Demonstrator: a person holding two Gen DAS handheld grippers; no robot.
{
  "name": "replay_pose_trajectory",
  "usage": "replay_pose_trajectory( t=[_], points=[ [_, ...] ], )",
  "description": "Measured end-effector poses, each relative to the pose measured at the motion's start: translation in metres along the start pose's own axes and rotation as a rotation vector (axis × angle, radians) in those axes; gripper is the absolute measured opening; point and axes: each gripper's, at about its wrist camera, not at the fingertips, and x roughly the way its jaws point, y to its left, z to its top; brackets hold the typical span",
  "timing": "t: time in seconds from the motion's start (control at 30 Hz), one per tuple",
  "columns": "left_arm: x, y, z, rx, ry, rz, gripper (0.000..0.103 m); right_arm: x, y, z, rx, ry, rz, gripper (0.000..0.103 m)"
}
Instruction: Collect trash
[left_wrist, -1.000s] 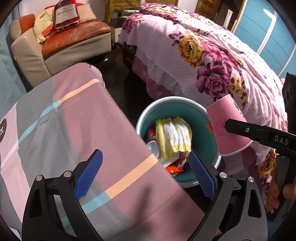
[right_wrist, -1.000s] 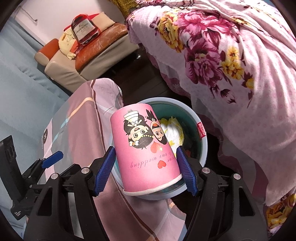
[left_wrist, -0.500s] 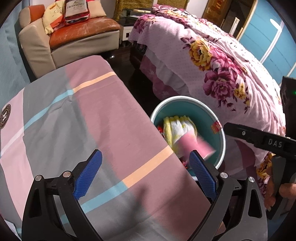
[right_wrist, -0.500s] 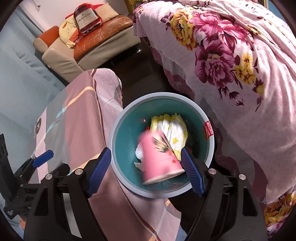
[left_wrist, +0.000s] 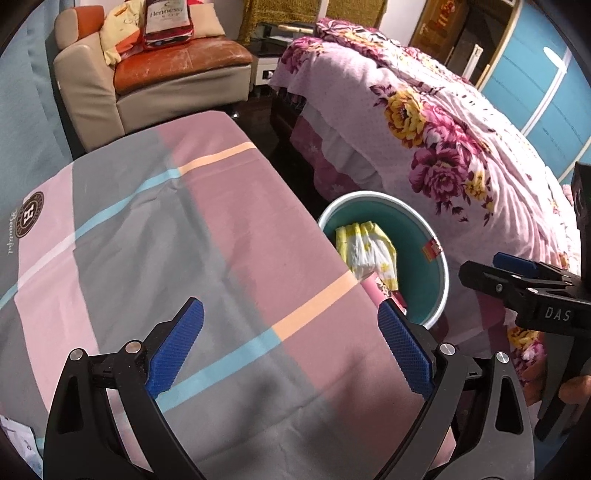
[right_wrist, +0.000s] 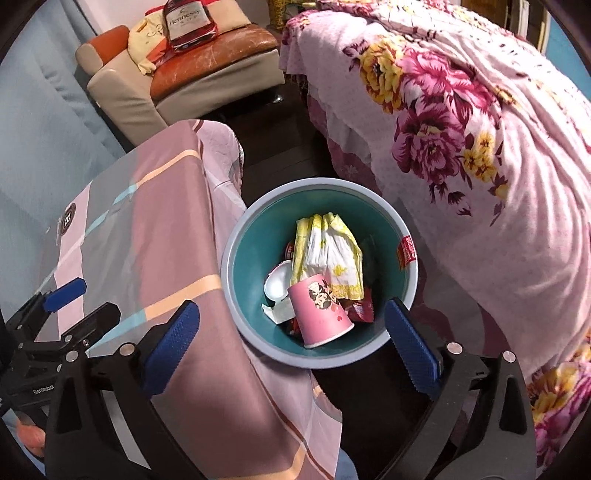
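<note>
A round waste bin (right_wrist: 319, 275) with a pale grey rim and teal inside stands on the dark floor, between a table draped in a pink, grey and peach striped cloth (right_wrist: 147, 229) at its 9 o'clock and a bed with a pink floral bedspread (right_wrist: 480, 129) at its 2 o'clock.

Inside the bin, a pink paper cup (right_wrist: 319, 314) printed with cartoon figures lies tilted at about 6 o'clock, its open mouth toward the near rim. It rests on other rubbish — a crumpled white and yellow wrapper (right_wrist: 327, 254) near the middle, a white plastic piece (right_wrist: 277, 288) at 8 o'clock, and red packets beside the cup. A red label sticks to the inner wall at 3 o'clock.

The right gripper (right_wrist: 291, 345) hangs over the near edge of the bin, its blue-padded jaws opening wide with nothing between them. The left gripper (left_wrist: 291, 349) is over the tablecloth, jaws also spread wide and empty.

At 11 o'clock in the room, a beige and orange sofa (right_wrist: 192, 74) holds a large bottle-shaped cushion.
</note>
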Motion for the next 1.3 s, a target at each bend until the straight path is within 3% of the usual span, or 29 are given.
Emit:
replay_pose_trajectory(
  t=[0.3,0.73,1.3],
  points=[
    [-0.027,0.015,-0.018,-0.035,-0.003,0.01,0.099,-0.032,0.019,-0.018,-0.029,-0.027,-0.073,0.096],
    [-0.06,0.021,-0.048,-0.059,-0.047,0.027,0.099,-0.072,0.037,-0.052,-0.062,-0.074,-0.079,0.096],
    [-0.073,0.02,-0.061,-0.056,-0.068,0.066,0.099,-0.084,0.046,-0.071,-0.081,-0.084,-0.063,0.096]
  ],
)
